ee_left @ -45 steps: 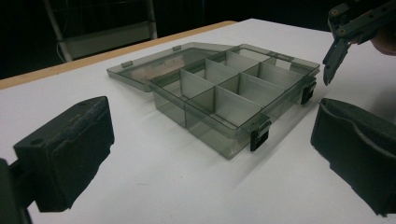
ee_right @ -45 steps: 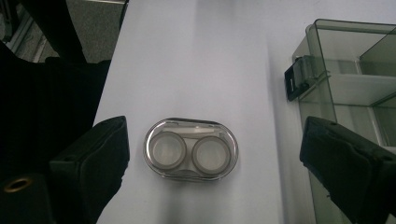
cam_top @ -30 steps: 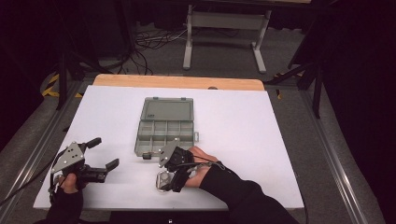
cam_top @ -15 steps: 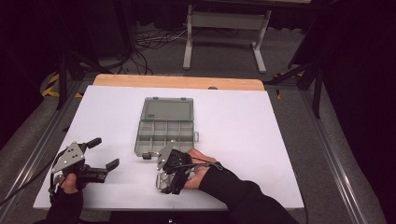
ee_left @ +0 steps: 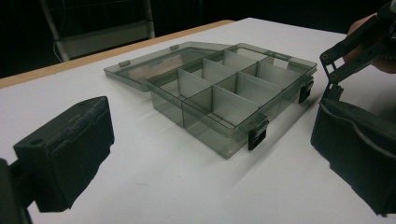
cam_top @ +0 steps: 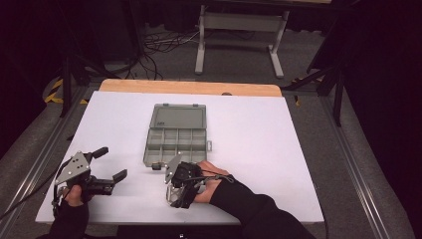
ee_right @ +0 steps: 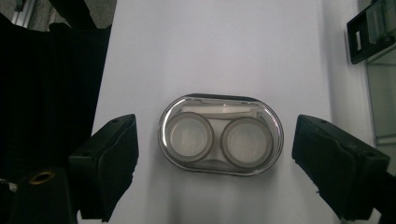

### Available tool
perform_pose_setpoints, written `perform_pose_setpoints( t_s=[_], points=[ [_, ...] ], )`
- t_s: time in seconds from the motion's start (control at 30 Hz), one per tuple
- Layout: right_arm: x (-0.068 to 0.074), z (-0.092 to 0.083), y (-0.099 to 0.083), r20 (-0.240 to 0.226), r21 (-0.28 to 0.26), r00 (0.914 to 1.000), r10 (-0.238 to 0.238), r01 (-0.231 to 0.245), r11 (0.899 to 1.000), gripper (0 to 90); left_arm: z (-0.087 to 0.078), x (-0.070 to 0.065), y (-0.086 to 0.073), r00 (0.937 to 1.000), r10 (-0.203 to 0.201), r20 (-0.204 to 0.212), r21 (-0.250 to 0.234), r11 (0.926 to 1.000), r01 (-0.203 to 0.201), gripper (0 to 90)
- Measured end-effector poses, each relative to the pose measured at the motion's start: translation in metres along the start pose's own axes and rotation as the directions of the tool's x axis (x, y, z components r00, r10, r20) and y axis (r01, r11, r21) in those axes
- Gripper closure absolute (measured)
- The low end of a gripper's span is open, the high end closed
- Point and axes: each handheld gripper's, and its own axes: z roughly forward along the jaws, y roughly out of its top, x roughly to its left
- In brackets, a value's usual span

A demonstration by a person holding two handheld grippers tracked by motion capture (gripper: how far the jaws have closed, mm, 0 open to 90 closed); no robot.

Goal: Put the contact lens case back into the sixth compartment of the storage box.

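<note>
A clear oval contact lens case (ee_right: pixel 220 135) with two round wells lies flat on the white table. My right gripper (ee_right: pixel 217 147) points straight down over it, open, with one jaw on each side of the case and neither touching it. From above, the right gripper (cam_top: pixel 175 188) is near the front edge, and the case (cam_top: pixel 170 195) peeks out beneath it. A smoky grey compartment box (cam_top: pixel 176 134) lies open at the table's middle, its lid folded back. My left gripper (cam_top: pixel 111 163) rests at the front left, open and holding nothing. It faces the box (ee_left: pixel 229 100).
The white table top (cam_top: pixel 278 149) has a wooden strip (cam_top: pixel 189 87) along its far edge. The box's black latches (ee_left: pixel 257 135) face the near side, one of them (ee_right: pixel 369 32) close to the right gripper. Metal stand legs and cables are on the floor beyond.
My right gripper has shifted slightly to the left over the lens case. The left gripper and the box have not moved.
</note>
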Motion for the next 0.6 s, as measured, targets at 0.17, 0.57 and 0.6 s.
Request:
perform_pose_setpoints(
  t_s=[0.17,0.57,0.6],
  points=[
    [0.0003,0.0035,0.0007,0.006,0.013,1.0000,-0.005,0.004,1.000,18.0,0.0000,0.0000,0.0000,1.0000,0.000,0.000,0.000,1.0000,0.000,0.3],
    [0.0022,0.0087,0.0024,0.032,0.034,0.9992,-0.023,0.022,0.999,26.4,-0.0003,0.0000,0.0001,1.0000,-0.001,0.001,-0.001,1.0000,0.001,0.3],
    [0.0026,0.0085,0.0024,0.034,0.036,0.9992,-0.022,0.020,0.999,26.4,-0.0002,-0.0001,0.0000,1.0000,0.000,0.001,-0.001,1.0000,0.000,0.3]
  ],
)
